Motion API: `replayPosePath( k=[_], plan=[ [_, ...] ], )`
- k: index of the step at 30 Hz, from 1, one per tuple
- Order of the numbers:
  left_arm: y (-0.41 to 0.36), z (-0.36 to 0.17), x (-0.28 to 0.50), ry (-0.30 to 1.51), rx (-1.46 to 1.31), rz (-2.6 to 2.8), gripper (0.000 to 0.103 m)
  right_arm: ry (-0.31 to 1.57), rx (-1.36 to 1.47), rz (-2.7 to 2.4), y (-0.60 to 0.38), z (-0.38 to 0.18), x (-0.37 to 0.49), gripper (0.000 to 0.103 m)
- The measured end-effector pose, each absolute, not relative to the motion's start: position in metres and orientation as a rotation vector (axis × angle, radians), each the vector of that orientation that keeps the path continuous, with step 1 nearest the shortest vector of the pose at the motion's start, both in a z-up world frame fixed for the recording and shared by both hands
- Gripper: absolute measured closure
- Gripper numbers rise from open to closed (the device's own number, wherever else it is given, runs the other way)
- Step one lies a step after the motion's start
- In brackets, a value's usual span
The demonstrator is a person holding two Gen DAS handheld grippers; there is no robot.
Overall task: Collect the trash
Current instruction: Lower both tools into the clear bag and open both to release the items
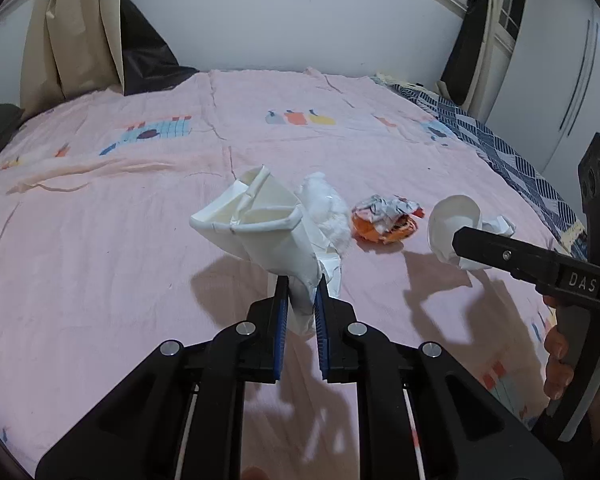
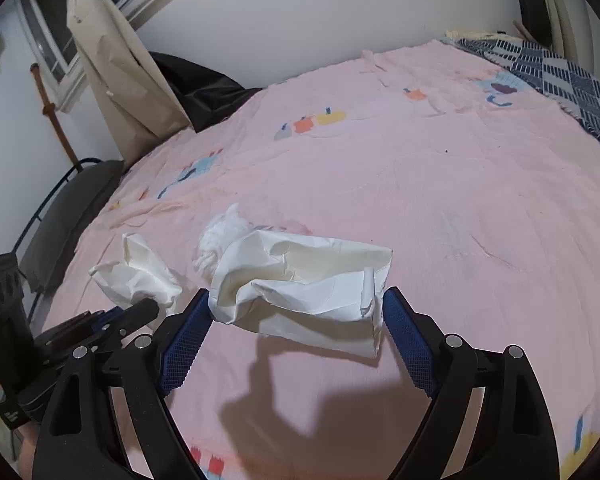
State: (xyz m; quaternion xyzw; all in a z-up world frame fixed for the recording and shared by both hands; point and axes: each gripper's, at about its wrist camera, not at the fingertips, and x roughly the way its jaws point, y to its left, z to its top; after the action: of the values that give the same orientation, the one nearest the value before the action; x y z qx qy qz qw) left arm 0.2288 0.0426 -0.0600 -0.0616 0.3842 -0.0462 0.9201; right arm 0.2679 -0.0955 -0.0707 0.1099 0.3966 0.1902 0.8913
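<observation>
My left gripper is shut on the lower end of a crushed white paper cup, which hangs above the pink bed sheet. In the right wrist view that cup shows at the lower left, at the tip of the left gripper. My right gripper is shut on a second crumpled white paper cup, its blue pads pressing on both ends, with a shadow on the sheet below. The left wrist view shows this cup at the right gripper. A white fluffy tissue and an orange crumpled wrapper lie on the bed.
The pink bed sheet has cartoon prints. A blue patterned blanket covers the right edge. A beige curtain and a dark bag stand at the wall. A dark chair is beside the bed's left edge. A hand grips the right gripper's handle.
</observation>
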Motion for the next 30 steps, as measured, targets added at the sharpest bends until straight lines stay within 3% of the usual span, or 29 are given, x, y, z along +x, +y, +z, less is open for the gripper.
replayPosePath(
  k=[30],
  plan=[
    [0.005,-0.039,0.083,0.762,-0.103,-0.111,0.089,0.711,0.085,0.477,-0.102,-0.040,0.101,0.022]
  ],
)
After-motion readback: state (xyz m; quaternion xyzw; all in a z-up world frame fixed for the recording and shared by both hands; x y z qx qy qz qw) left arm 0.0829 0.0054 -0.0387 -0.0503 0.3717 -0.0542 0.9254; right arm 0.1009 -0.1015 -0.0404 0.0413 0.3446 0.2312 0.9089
